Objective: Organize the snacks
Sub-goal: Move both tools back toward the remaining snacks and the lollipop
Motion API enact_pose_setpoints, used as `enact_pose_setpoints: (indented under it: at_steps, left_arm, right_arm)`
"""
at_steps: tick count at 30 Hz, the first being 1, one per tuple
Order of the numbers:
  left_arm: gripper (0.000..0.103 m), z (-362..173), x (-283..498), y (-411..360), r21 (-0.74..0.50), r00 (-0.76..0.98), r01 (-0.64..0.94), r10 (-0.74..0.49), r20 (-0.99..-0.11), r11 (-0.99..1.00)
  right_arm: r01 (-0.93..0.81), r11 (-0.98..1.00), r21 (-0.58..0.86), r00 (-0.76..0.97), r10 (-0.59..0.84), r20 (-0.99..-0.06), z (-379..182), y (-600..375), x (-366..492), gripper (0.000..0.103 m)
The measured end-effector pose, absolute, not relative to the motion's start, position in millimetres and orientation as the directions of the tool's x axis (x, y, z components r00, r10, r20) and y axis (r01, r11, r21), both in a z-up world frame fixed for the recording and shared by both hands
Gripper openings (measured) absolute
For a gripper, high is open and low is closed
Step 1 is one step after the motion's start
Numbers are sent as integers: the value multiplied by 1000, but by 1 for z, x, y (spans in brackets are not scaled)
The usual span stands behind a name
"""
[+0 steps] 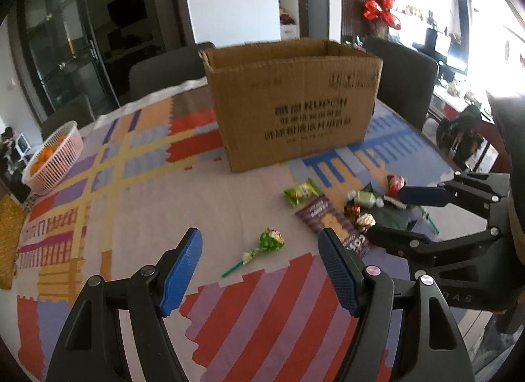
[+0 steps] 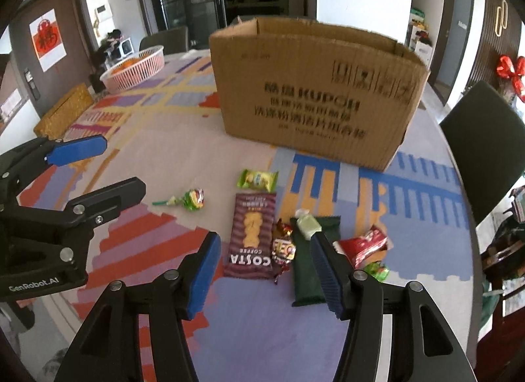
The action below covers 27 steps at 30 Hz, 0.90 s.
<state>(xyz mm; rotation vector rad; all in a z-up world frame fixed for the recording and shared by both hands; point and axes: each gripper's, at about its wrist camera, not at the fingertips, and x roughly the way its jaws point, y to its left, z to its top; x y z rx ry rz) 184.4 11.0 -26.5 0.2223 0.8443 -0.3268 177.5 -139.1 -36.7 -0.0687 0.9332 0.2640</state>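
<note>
both tools gape empty: left tool (image 1: 259, 270) hangs over the lollipop (image 1: 270, 240), right tool (image 2: 262, 270) over the costa packet (image 2: 252, 237), both before the cardboard box (image 2: 311, 93).

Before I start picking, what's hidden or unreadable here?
- cardboard box interior: both views, near wall hides the contents.
- Box print: blurred, mostly unreadable.
- dark green packet: right wrist view, partly behind the right gripper finger.
- pink basket: contents only partly visible through its slats.

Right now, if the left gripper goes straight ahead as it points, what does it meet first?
Probably the green lollipop, lying between the open left gripper fingers' line on the tablecloth; depth is unclear.
</note>
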Motion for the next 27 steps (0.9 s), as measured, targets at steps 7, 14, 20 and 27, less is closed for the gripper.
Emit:
enact_pose_setpoints:
  at_steps: [7, 14, 20, 27]
  left_arm:
    - [72, -53, 195, 11, 47, 575, 382, -198, -794, 923]
    - [69, -75, 209, 10, 14, 537, 384, -211, -816, 923]
    - [66, -86, 221, 8, 9, 518, 384, -207, -830, 923]
    - [56, -98, 234, 4, -23, 482, 381, -220, -848, 924]
  right_arm:
    - [-228, 971, 77, 514, 187, -837, -60, -140, 188, 57]
    - [-210, 976, 56, 485, 154, -861, -77, -140, 198, 51]
    - [-206, 977, 53, 469, 146, -871, -85, -140, 205, 44]
    - [-203, 978, 44, 471, 138, -871, -87, -139, 211, 39]
